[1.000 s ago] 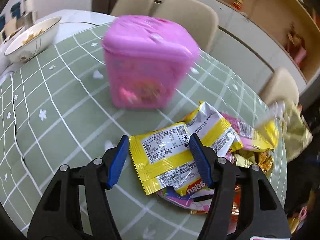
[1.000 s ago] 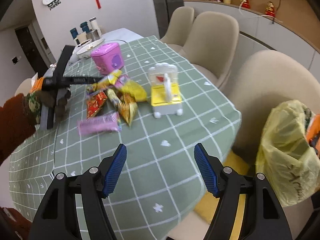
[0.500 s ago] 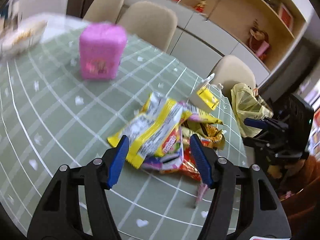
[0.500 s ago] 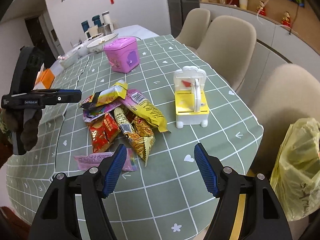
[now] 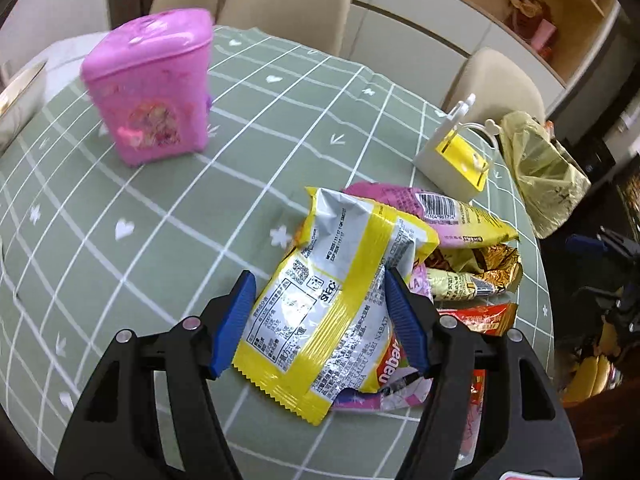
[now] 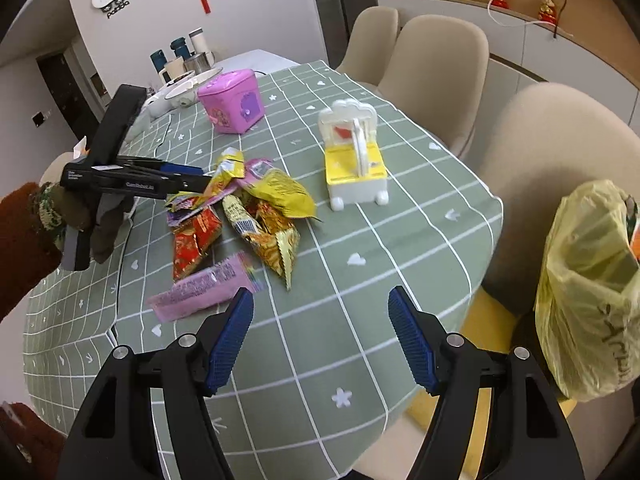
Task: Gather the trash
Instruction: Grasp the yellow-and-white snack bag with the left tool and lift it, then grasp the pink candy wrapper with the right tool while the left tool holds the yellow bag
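A crinkled yellow-and-silver foil snack wrapper (image 5: 336, 308) with a serrated bottom edge and printed label panels lies on top of a loose pile of wrappers on the table, and it sits between the spread blue ribbed pads of the left gripper (image 5: 318, 320). The pads stand on either side of it with their jaws wide; whether either pad touches the foil cannot be told. Under and beside this wrapper lie a pink-and-yellow packet (image 5: 436, 216) with a barcode, a crumpled gold foil wrapper (image 5: 480, 276) and a glossy red wrapper (image 5: 476, 316). From the right wrist view the same pile (image 6: 248, 208) spreads over the middle of the table, with a flat pale pink wrapper (image 6: 204, 292) lying apart from it, nearer the table edge.

The right gripper (image 6: 320, 336) hangs over the near edge of the table with its jaws wide and nothing between them.

The table wears a sage green tablecloth (image 5: 168, 208) with a white grid and small white hearts and flowers. Beyond the pile stand a smooth pink plastic box (image 5: 152, 88) with a rounded lid and a white-and-yellow plastic toy chair (image 6: 356, 156). A thin, wrinkled yellow plastic bag (image 6: 592, 284) hangs open beside the table, near a beige padded chair (image 6: 560, 152).
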Demonstrator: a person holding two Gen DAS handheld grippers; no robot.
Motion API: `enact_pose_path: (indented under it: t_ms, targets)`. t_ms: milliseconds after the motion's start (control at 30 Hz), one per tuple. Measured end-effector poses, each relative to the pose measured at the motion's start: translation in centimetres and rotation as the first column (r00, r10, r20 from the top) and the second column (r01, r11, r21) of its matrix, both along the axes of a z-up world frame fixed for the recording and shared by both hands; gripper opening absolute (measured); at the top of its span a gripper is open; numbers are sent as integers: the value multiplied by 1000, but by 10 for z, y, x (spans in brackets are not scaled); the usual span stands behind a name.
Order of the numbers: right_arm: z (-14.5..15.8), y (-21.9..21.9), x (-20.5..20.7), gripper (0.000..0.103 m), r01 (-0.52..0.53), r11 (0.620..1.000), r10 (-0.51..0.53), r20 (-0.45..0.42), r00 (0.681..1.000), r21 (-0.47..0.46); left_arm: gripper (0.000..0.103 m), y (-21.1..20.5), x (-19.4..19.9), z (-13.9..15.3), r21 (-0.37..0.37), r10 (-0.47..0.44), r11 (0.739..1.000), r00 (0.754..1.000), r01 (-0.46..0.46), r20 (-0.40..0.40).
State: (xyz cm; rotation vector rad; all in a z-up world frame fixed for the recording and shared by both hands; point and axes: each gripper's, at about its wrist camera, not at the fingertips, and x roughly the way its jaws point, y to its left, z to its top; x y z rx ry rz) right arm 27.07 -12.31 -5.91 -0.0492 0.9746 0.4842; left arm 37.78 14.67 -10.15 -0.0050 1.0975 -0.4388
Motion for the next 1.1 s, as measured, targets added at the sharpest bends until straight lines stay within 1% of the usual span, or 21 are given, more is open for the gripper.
enact_pose_path:
  t_ms: [33, 167, 200, 233, 300, 367, 400, 467, 500, 567, 633, 667, 733, 833, 900, 933, 1000, 1033, 1067, 1100]
  targets:
    - [-1, 0, -1, 66, 1, 1000, -1, -2, 1000, 0, 54, -1, -5, 1, 2, 9, 1000, 1000, -9, -3]
    - [-4, 5, -1, 66, -10, 1000, 10, 2, 1000, -6, 47, -7, -24, 2, 28, 55, 998, 998, -55, -5]
    - [-4, 8, -1, 66, -15, 1000, 15, 4, 1000, -8, 44, -8, -28, 3, 29, 71, 997, 997, -71, -6]
    - [-3, 12, -1, 66, -22, 1000, 22, 6, 1000, -10, 39, -6, -33, 5, 25, 103, 994, 995, -103, -10]
    - [-1, 18, -2, 66, -30, 999, 30, 11, 999, -10, 37, 1, -43, 11, 2, 178, 984, 984, -178, -10]
    - [2, 29, -5, 66, -28, 999, 29, 16, 999, -19, 37, 8, -58, 24, -43, 248, 968, 969, -248, 14]
    - [2, 33, -7, 66, -26, 999, 27, 14, 1000, -23, 37, 13, -66, 31, -63, 282, 958, 959, -280, 29]
    - [-1, 43, -13, 66, -28, 1000, 28, -6, 1000, -5, 37, 25, -84, 45, -91, 371, 926, 927, -366, 50]
    - [-3, 48, -17, 66, -31, 1000, 31, -17, 999, 5, 38, 32, -95, 50, -102, 423, 903, 904, -416, 57]
    - [-10, 57, -21, 66, -36, 999, 37, -37, 999, 26, 39, 38, -110, 54, -114, 477, 876, 877, -468, 61]
    - [-22, 65, -23, 66, -25, 998, 29, -76, 997, 53, 40, 40, -129, 55, -98, 516, 855, 854, -509, 71]
    - [-27, 69, -23, 66, -13, 997, 21, -102, 995, 75, 41, 40, -136, 54, -91, 527, 849, 847, -520, 71]
    - [-33, 77, -21, 66, -4, 996, 16, -134, 991, 89, 42, 42, -150, 49, -88, 547, 836, 836, -542, 47]
    - [-40, 100, -20, 66, -56, 998, 59, -127, 990, 25, 43, 51, -166, 44, -98, 568, 820, 823, -564, 13]
    - [-43, 108, -23, 66, -97, 995, 94, -117, 989, -19, 43, 50, -172, 43, -92, 577, 814, 816, -574, 16]
    - [-43, 109, -27, 66, -113, 992, 106, -98, 989, -61, 43, 50, -176, 44, -90, 583, 810, 812, -579, 21]
    - [-45, 102, -30, 66, -112, 987, 104, -73, 992, -114, 44, 48, -181, 44, -94, 587, 807, 809, -583, 20]
    - [-46, 96, -30, 66, -99, 988, 91, -74, 993, -120, 44, 48, -183, 43, -98, 588, 806, 809, -584, 15]
    - [-47, 90, -30, 66, -85, 990, 76, -78, 994, -117, 44, 48, -184, 42, -101, 587, 806, 810, -583, 10]
    - [-47, 78, -29, 66, -60, 994, 53, -83, 995, -86, 45, 47, -185, 41, -106, 583, 808, 812, -580, 3]
